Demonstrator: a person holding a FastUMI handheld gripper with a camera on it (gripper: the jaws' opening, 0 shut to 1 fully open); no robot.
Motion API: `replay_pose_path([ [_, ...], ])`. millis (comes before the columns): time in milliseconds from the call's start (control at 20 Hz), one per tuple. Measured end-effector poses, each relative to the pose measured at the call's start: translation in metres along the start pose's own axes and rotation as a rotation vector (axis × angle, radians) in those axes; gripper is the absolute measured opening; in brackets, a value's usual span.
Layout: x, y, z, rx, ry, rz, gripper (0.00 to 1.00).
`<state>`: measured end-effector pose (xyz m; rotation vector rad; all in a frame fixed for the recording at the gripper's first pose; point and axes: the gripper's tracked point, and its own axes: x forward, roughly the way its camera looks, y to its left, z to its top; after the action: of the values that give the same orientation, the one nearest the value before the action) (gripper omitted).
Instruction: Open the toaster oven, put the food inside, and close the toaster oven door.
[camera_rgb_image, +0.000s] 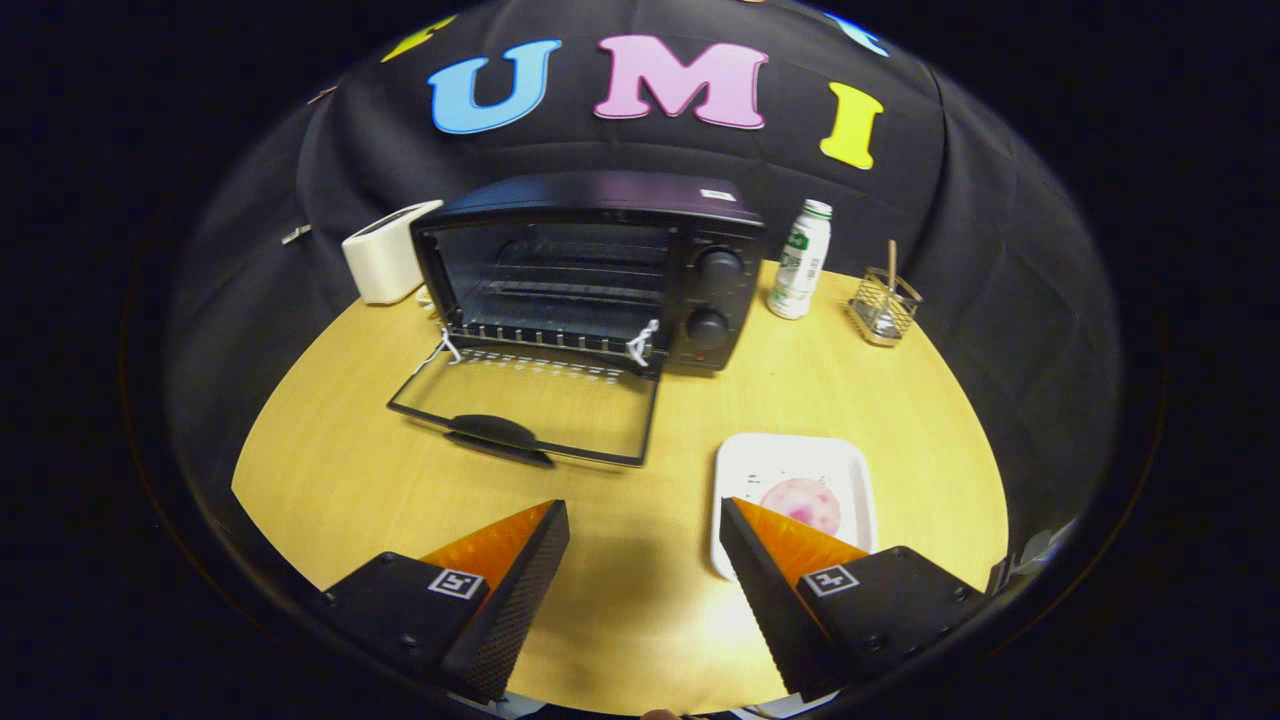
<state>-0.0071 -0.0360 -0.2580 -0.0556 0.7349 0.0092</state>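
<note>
Wooden round table (620, 590) beneath spread, empty tongs (645, 520).

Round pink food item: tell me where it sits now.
The round pink food item lies on the white rectangular tray on the wooden table, just ahead of the open tool's right finger, nearer than the black toaster oven.

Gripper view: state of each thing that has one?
Black toaster oven: door open, empty inside.
Glass oven door: folded down flat onto the table.
Round pink food: on the white square plate, not yet picked.
White bottle with green cap: upright, capped.
Gripper: open, holding nothing.
</note>
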Motion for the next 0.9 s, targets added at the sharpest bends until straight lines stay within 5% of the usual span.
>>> replay_pose_path([
  [400, -0.003, -0.133, -0.016, 0.236, 0.134, -0.08, 0.99],
  [900, 0.043, -0.187, -0.063, 0.128, 0.342, -0.008, 0.99],
])
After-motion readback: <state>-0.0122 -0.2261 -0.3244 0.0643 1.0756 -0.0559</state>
